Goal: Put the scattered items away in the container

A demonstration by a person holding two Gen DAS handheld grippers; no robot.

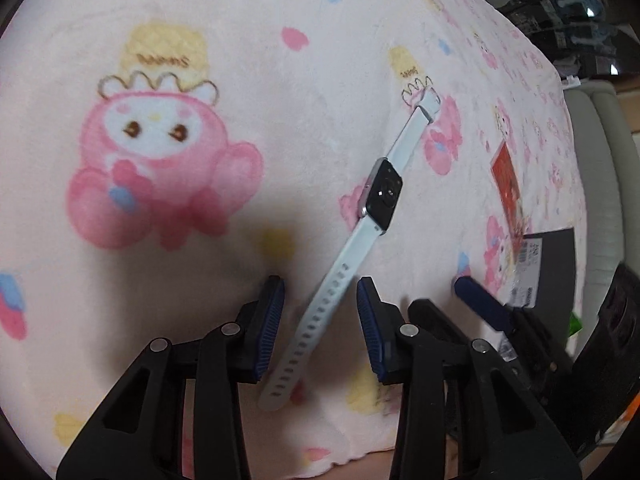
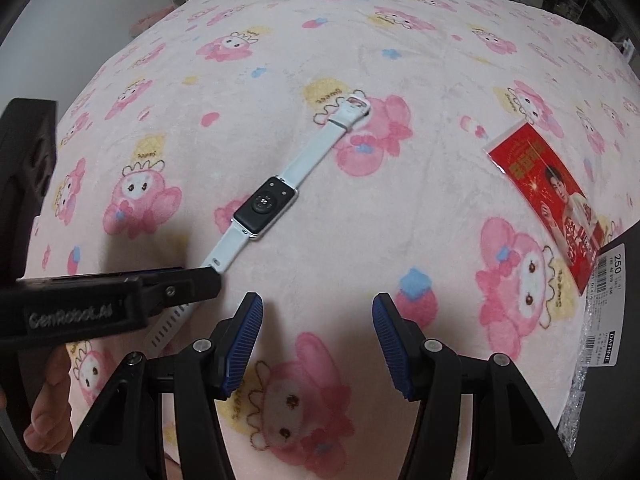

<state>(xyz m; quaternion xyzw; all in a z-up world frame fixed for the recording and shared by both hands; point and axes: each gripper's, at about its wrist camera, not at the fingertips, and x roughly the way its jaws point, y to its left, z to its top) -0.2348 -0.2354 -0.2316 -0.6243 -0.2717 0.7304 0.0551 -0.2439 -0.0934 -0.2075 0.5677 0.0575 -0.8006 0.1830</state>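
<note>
Straddling the strap, the left gripper [image 1: 320,288] sat low over the pink cartoon-print blanket [image 1: 240,128], its blue-padded fingers [image 1: 270,320] spread apart on either side of the holed end of the watch [image 1: 382,194]. No contact visible btwn pads and strap from the left wrist view. Watch lay flat, face down, black sensor back up, pale blue-grey band stretched diagonally, buckle end far up and to the right. In the right wrist view the same left gripper [image 2: 208,276] came in from the left edge w/ a person's hand [image 2: 44,412] under it, and its black body hid the strap's lower part; whether it touched there, can't tell. Moving right: the right gripper [image 2: 318,312] hovered above bare blanket, fingers [image 2: 390,332] wide open, nothing btwn them, just beside the watch's tail end and clear of it. In the left wrist view, one right-gripper finger showed near the strap's right side. Further right, a red printed card [image 2: 544,188] in a clear sleeve lay flat on the blanket, well apart from the watch. At the far right edge, a dark box [image 1: 554,264] w/ a white barcode label [image 2: 600,304], partly cut off; card's lower corner sat right by it.
</note>
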